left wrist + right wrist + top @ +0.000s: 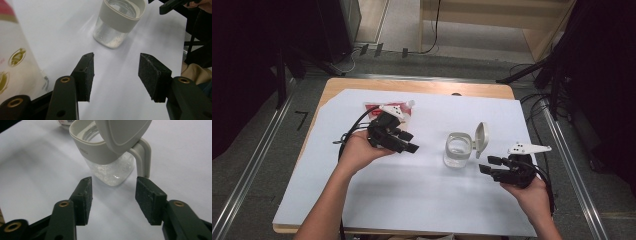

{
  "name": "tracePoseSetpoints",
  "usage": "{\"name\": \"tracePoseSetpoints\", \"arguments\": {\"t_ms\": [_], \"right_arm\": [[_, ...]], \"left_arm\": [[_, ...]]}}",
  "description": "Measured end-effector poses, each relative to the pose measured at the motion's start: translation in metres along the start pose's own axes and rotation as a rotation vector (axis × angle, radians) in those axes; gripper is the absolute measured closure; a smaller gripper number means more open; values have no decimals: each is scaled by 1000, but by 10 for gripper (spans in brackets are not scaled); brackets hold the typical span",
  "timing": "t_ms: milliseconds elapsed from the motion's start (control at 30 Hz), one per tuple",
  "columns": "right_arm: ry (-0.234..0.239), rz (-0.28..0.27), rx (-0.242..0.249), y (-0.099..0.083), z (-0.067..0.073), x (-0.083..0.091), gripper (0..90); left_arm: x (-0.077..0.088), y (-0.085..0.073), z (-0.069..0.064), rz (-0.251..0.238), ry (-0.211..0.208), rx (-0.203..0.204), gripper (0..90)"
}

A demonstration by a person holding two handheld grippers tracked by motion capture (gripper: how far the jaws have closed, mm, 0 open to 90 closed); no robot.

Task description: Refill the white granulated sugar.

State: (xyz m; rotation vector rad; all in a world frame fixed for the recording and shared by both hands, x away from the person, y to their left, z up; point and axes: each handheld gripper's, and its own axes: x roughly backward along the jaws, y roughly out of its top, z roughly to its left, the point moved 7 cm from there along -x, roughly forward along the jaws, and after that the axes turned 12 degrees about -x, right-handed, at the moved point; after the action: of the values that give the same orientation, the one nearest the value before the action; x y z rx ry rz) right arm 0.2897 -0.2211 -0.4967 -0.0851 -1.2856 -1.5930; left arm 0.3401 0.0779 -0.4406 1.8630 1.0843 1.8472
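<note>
Glass jar [458, 150] stands with lid [481, 136] flipped up; left gripper [406, 141] and right gripper [489, 165] both spread, empty; red pouch [371, 107] looks untouched

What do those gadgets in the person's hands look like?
Each hand holds a black two-jaw gripper: the left gripper and right gripper. Both carry a light grey three-cornered plate on top and trail a black cable. The jaws end in rough black pads, with brass-coloured rivets behind. The forearms are bare, without sleeves.
</note>
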Motion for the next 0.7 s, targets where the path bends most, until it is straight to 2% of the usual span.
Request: {"name": "tracePoseSetpoints", "arguments": {"t_ms": [200,267,300,467,700], "right_arm": [[-8,25,22,-2,1,-3,419],[-15,33,25,-3,1,-3,419],[-17,33,33,-3,1,-3,419],[-24,19,33,-1,-1,-3,420],[-22,5,25,1,-3,-1,423]], "left_arm": [[11,-9,3,-7,11,-1,472],[17,-11,3,6,13,8,473],[19,-10,3,-16,8,11,473],[35,-14,5,-34,13,10,467],[49,-24,13,-30,56,35,465]]}}
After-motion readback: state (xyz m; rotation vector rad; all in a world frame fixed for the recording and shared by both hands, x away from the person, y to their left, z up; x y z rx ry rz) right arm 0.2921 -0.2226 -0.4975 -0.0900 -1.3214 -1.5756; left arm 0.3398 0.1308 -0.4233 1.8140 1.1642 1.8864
